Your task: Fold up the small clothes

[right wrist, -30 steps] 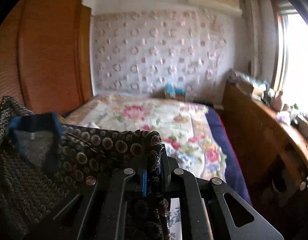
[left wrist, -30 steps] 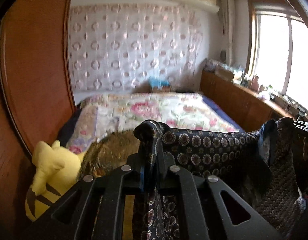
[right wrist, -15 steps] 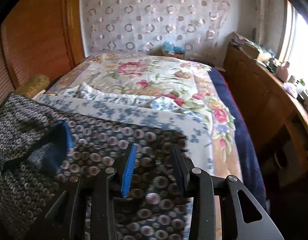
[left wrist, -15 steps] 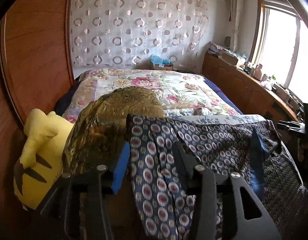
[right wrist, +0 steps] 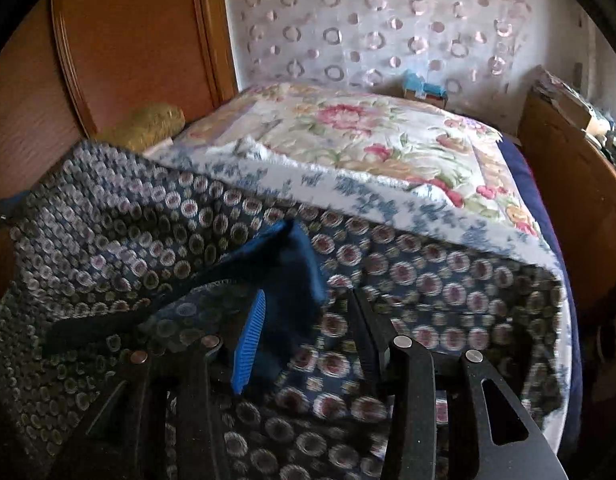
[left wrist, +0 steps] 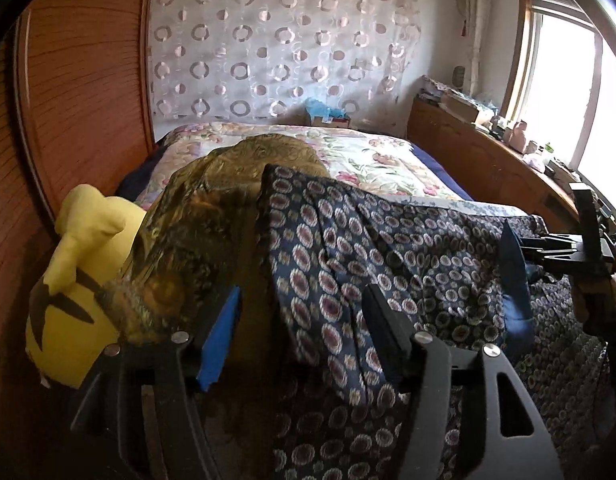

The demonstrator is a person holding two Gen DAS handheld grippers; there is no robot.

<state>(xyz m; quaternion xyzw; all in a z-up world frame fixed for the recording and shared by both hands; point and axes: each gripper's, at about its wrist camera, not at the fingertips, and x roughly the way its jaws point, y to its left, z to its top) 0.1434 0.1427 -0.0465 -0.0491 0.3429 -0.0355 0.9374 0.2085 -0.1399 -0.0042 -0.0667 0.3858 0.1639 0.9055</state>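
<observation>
A dark navy garment with round medallion print [left wrist: 391,256] lies spread across the near end of the bed; it also shows in the right wrist view [right wrist: 407,276], with its plain blue collar [right wrist: 292,264] folded up. My left gripper [left wrist: 304,312] is open just above the garment's left edge, and cloth lies between its fingers ungripped. My right gripper [right wrist: 308,316] is open over the collar area, holding nothing. The right gripper also shows at the far right of the left wrist view [left wrist: 567,248].
A gold-brown brocade cloth [left wrist: 212,220] lies left of the garment, beside a yellow plush toy [left wrist: 76,280]. The floral bedspread [right wrist: 359,136] and a blue-and-white towel [right wrist: 347,188] lie beyond. A wooden wardrobe [left wrist: 76,92] stands left, a wooden counter [left wrist: 479,160] right.
Both grippers were shut on the garment and held it up a second ago. They opened, and the garment now lies flat on the bed. Both grippers have dropped lower over it.
</observation>
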